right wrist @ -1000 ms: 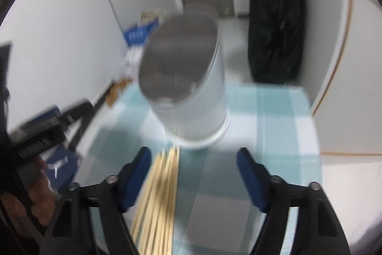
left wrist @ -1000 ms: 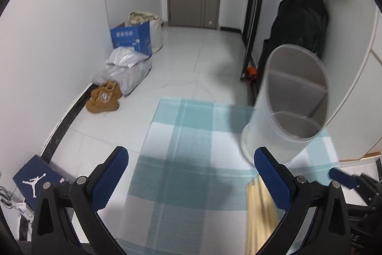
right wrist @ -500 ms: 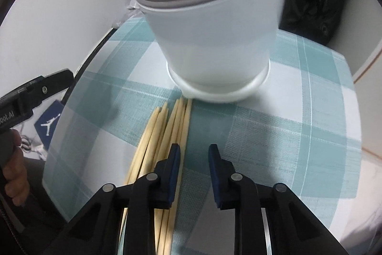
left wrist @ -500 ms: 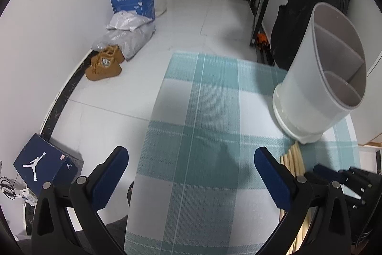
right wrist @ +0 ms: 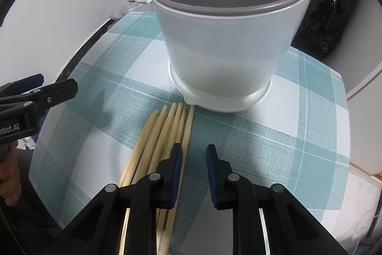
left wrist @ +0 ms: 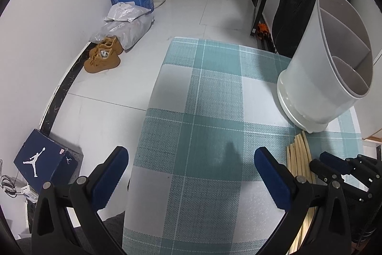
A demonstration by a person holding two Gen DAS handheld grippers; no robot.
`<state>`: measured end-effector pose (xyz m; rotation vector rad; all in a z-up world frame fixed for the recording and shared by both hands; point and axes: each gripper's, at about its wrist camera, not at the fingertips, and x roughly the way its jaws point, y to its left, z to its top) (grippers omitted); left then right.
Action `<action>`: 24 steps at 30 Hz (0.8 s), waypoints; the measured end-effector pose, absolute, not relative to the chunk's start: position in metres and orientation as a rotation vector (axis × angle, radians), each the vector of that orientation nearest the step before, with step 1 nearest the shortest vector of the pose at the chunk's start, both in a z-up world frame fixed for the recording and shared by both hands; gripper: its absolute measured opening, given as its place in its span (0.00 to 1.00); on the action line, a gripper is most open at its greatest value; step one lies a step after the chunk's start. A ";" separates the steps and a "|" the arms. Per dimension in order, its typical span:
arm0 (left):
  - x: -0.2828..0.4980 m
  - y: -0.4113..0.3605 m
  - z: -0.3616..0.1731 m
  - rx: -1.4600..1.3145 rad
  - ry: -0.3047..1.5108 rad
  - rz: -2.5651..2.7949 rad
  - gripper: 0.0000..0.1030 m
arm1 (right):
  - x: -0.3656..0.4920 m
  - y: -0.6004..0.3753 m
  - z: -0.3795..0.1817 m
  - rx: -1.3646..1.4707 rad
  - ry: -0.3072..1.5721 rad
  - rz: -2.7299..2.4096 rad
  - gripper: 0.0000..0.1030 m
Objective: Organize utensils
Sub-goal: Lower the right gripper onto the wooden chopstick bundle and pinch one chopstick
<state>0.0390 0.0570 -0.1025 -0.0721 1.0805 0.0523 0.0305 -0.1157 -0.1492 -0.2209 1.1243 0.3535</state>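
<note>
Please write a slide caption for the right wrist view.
Right gripper, jaws slightly apart, over chopsticks lying before a white utensil holder.

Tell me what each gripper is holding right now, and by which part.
Nothing. The left gripper hangs wide open over the checked cloth; the right gripper, jaws narrowly apart, sits beside the chopsticks, none between them.

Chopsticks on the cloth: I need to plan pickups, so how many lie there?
6 tips show. The chopsticks lie side by side on the checked cloth, tips toward the white holder, beside the right gripper; more may be hidden beneath it.
</note>
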 end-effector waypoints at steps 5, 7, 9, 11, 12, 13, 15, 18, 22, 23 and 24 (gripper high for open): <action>0.041 0.055 -0.106 -0.056 1.087 0.044 0.99 | 0.028 -0.110 -0.149 -0.280 1.112 0.344 0.19; 0.040 0.054 -0.106 -0.054 1.093 0.041 0.99 | 0.030 -0.110 -0.149 -0.292 1.113 0.341 0.19; 0.041 0.052 -0.106 -0.056 1.099 0.034 0.99 | 0.030 -0.110 -0.148 -0.308 1.118 0.342 0.19; 0.042 0.050 -0.104 -0.052 1.097 0.036 0.99 | 0.028 -0.113 -0.147 -0.326 1.123 0.334 0.18; 0.043 0.049 -0.104 -0.052 1.098 0.037 0.99 | 0.027 -0.115 -0.146 -0.327 1.123 0.333 0.18; 0.043 0.051 -0.104 -0.054 1.100 0.034 0.99 | 0.026 -0.119 -0.146 -0.324 1.126 0.332 0.18; 0.043 0.051 -0.103 -0.054 1.097 0.037 0.99 | 0.024 -0.127 -0.150 -0.320 1.155 0.323 0.16; 0.041 0.052 -0.102 -0.047 1.094 0.047 0.99 | 0.020 -0.135 -0.145 -0.271 1.155 0.328 0.11; 0.037 0.051 -0.099 -0.054 1.087 0.042 0.99 | 0.015 -0.138 -0.134 -0.224 1.121 0.370 0.11; 0.036 0.051 -0.099 -0.052 1.082 0.041 0.99 | 0.014 -0.136 -0.133 -0.222 1.120 0.379 0.11; 0.035 0.050 -0.098 -0.049 1.080 0.039 0.99 | 0.013 -0.133 -0.133 -0.229 1.123 0.387 0.11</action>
